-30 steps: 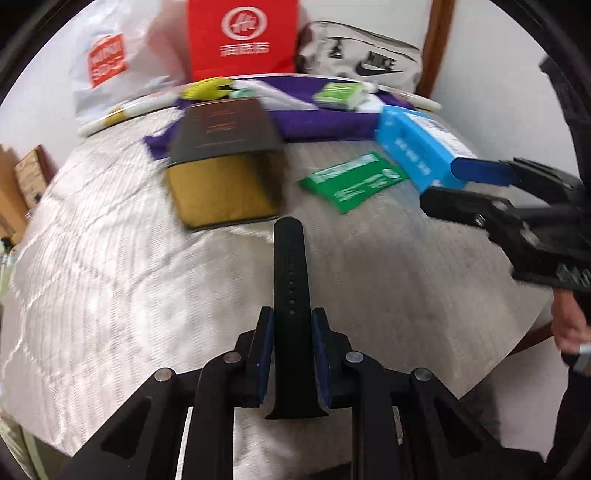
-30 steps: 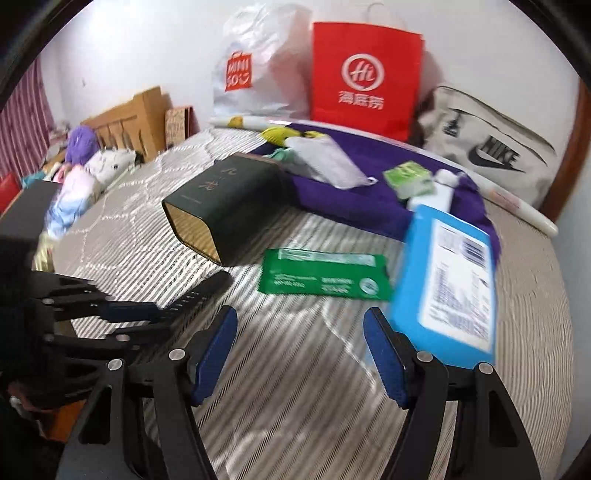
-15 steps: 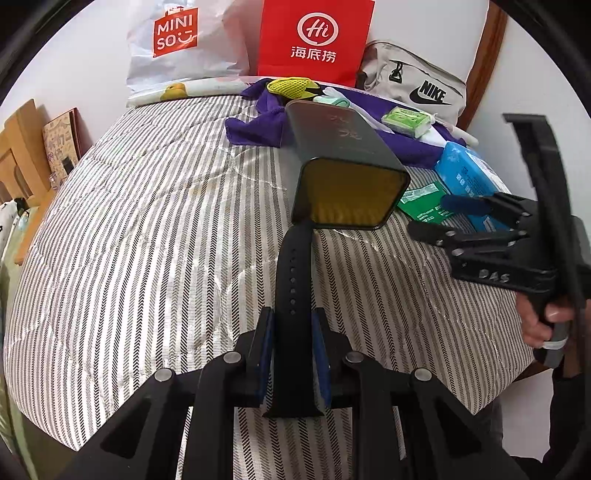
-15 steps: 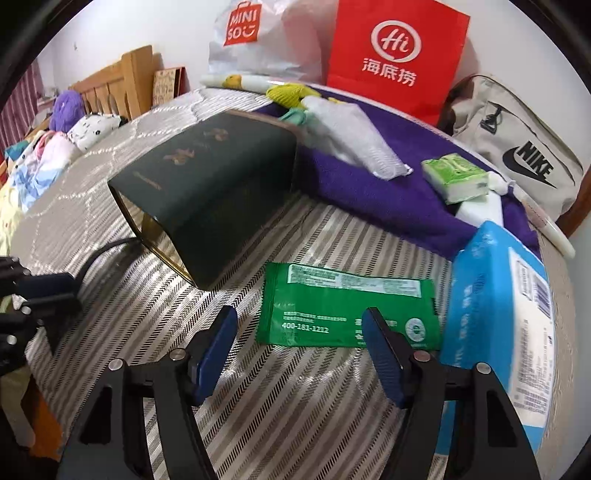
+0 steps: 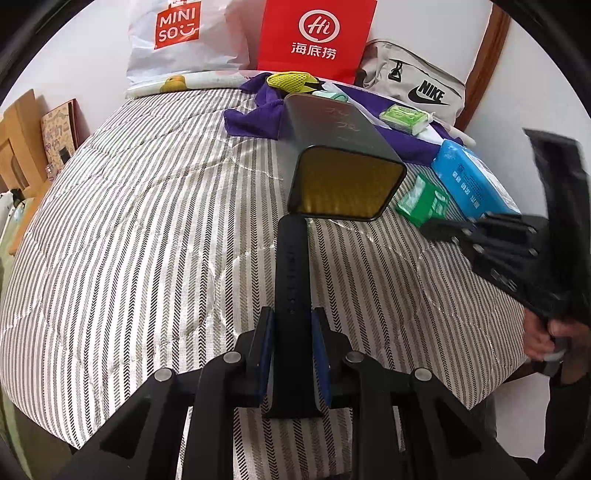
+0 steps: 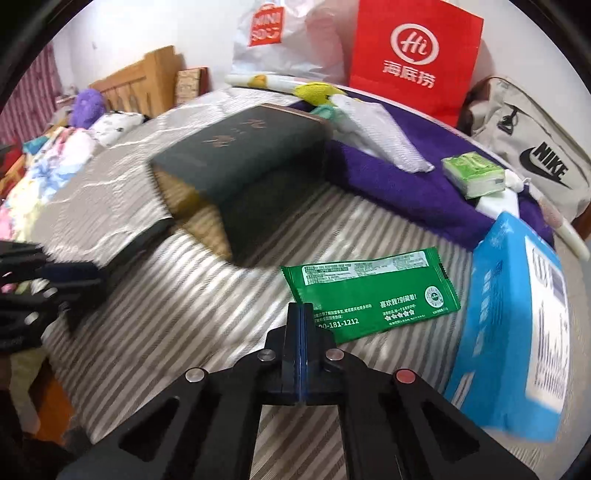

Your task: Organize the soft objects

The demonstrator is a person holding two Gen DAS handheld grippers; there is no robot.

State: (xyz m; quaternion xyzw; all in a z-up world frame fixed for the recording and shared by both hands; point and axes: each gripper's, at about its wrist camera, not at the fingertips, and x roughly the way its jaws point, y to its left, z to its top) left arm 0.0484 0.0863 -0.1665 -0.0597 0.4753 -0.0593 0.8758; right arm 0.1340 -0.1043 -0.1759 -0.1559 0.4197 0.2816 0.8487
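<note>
My left gripper (image 5: pixel 291 347) is shut on a black watch strap (image 5: pixel 293 273), whose far end reaches the open gold-lined mouth of a dark green box (image 5: pixel 343 162) lying on its side on the striped bed. My right gripper (image 6: pixel 303 314) is shut and empty, its tips at the near left corner of a green wet-wipe packet (image 6: pixel 373 291). The box (image 6: pixel 243 173) and the strap (image 6: pixel 125 258) also show in the right wrist view. The right gripper (image 5: pixel 443 229) shows at the right of the left wrist view.
A blue tissue pack (image 6: pixel 517 332) lies right of the green packet. A purple towel (image 6: pixel 406 184) behind holds a white cloth (image 6: pixel 380 133), a green tissue pack (image 6: pixel 472 175) and a yellow mesh item (image 5: pixel 291 79). A red bag (image 5: pixel 317 33), Miniso bag (image 5: pixel 177 37) and Nike bag (image 5: pixel 417 88) line the wall.
My right gripper has closed from wide open to shut and moved closer to the green packet. My left gripper still holds the strap, its tip staying at the box mouth.
</note>
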